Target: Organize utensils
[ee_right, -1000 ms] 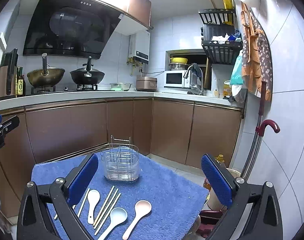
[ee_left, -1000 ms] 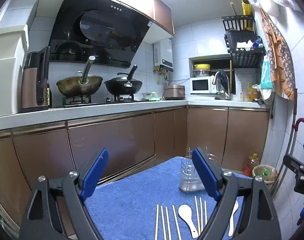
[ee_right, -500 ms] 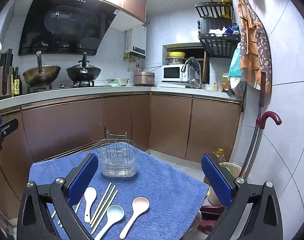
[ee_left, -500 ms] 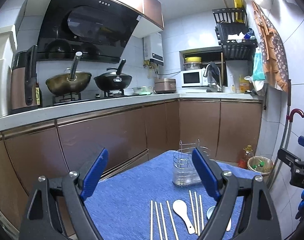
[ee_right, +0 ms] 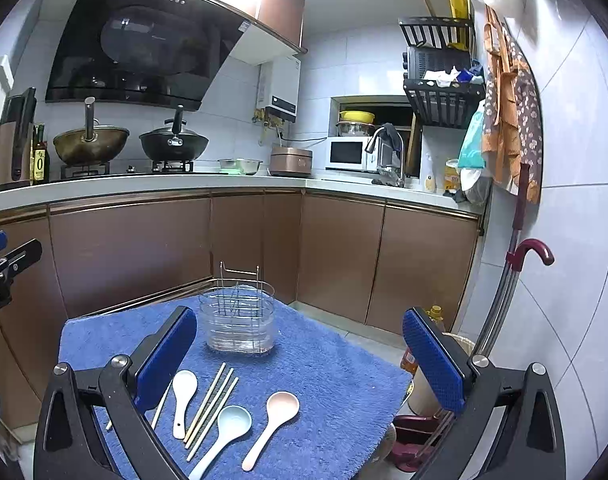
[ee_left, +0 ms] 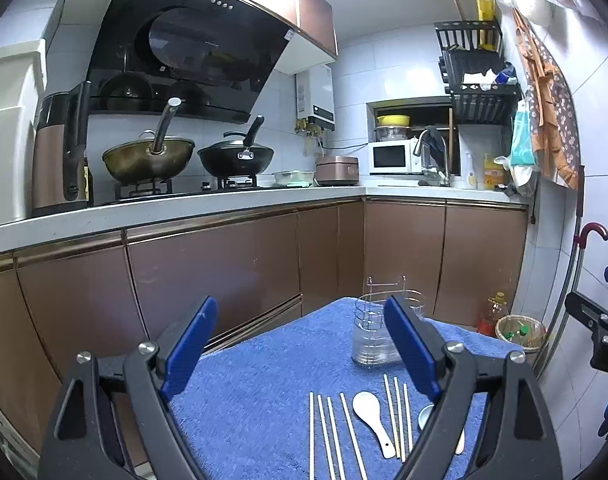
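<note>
Kitchen scene, brown cabinets (ee_right: pixel 144 248) under a white counter (ee_right: pixel 144 184), two woks on the stove: brass wok (ee_left: pixel 148 158) and black wok (ee_left: pixel 236 158). Black range hood (ee_left: pixel 176 48) above. Microwave (ee_right: pixel 349 154) in the corner, wall rack (ee_right: pixel 443 100) up right.

Blue towel (ee_right: pixel 323 368) covers a small table, foreground of both views. Clear utensil holder (ee_right: pixel 240 320) with a wire frame stands upright at the towel's far side, looks empty.

Left gripper (ee_left: pixel 300 352): blue pads wide apart, nothing between them, hovering above the towel's near edge. Right gripper (ee_right: pixel 300 356): also spread wide, holding nothing, hovering over the utensils. Part of the right tool shows at the right edge of the left view.

Utensils lie flat on the towel, near side of the holder, well apart from it. Pink spoon (ee_right: pixel 272 424) rightmost, bowl toward the holder. Light blue spoon (ee_right: pixel 224 436) just left of it. Three chopsticks (ee_right: pixel 212 408) side by side between the blue spoon and the white spoon (ee_right: pixel 182 396). More chopsticks (ee_left: pixel 327 436) left of the white spoon, four in the left view, mostly hidden behind the right gripper's left finger in the right view. Blue spoon half hidden behind the left gripper's right finger in the left view.
</note>
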A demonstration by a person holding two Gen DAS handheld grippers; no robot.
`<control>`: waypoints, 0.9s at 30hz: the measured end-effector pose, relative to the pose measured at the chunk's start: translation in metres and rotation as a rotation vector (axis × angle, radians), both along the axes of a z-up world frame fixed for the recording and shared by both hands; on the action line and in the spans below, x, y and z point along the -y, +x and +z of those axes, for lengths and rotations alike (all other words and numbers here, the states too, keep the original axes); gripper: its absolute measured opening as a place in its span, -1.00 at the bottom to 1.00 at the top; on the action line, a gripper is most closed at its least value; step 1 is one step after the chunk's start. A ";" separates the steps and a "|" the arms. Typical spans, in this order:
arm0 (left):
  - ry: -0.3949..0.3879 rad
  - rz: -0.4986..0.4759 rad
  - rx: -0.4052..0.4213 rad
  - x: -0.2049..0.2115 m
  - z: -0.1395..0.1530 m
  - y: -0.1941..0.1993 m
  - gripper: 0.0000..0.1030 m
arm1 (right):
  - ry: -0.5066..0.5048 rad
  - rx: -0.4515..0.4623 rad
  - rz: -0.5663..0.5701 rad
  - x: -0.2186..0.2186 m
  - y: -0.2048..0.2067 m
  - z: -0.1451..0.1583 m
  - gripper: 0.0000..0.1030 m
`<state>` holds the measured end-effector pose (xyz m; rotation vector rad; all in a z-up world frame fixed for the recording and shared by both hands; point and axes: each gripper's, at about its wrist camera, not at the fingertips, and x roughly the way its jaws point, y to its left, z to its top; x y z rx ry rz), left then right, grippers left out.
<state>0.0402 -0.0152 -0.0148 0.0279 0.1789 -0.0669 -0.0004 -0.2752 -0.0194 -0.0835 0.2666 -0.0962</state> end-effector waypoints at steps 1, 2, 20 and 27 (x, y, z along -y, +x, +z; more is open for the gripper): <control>-0.003 0.002 0.001 -0.002 0.000 -0.002 0.66 | -0.005 0.003 0.000 -0.002 -0.001 0.001 1.00; -0.004 0.004 0.003 -0.004 0.000 -0.004 0.66 | -0.010 0.005 0.002 -0.005 -0.003 0.002 1.00; -0.065 -0.005 -0.084 -0.031 -0.007 0.002 0.66 | -0.021 0.000 0.051 -0.021 -0.009 0.007 1.00; -0.134 -0.031 -0.250 -0.047 -0.029 0.040 0.66 | 0.072 -0.084 0.070 0.003 0.015 -0.014 1.00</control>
